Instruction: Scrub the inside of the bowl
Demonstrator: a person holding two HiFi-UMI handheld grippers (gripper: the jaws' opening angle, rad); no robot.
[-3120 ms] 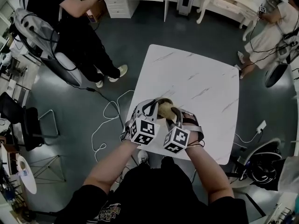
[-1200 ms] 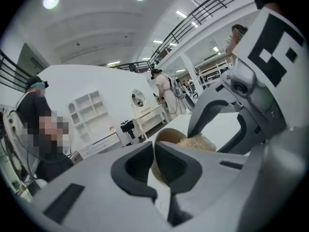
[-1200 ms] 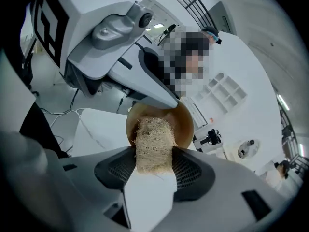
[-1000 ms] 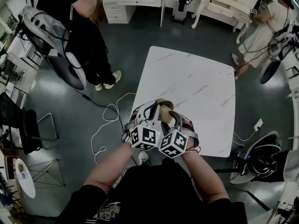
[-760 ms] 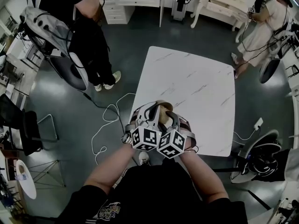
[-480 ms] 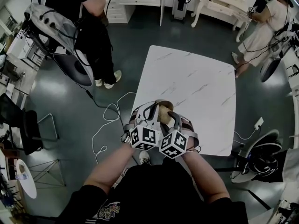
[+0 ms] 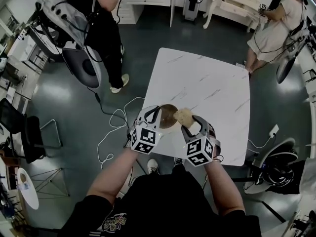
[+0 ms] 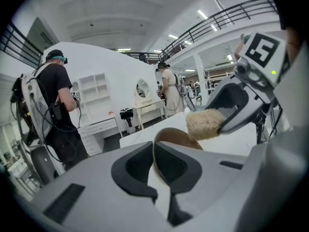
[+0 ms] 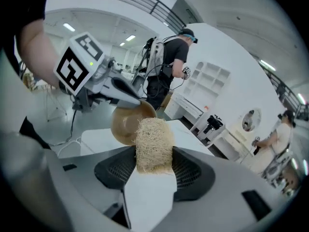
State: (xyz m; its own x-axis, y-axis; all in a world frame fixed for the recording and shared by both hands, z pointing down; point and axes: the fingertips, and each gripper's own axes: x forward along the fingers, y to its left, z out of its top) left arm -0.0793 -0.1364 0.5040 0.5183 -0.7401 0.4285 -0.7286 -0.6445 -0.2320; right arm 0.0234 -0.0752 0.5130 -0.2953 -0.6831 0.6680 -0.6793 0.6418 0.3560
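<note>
Lower centre of frame: left gripper (image 7: 156, 115) clamped on bowl (image 7: 168, 111) rim; right gripper (image 7: 187, 124) pinching scrubber (image 7: 183, 115), newly withdrawn from bowl; scrubbing likely paused.

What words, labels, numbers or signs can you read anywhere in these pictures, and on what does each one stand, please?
No readable text anywhere.
The left cube and the right cube: black-and-white square markers only, no letters or digits.
The shirt print: too blurred to read.
</note>
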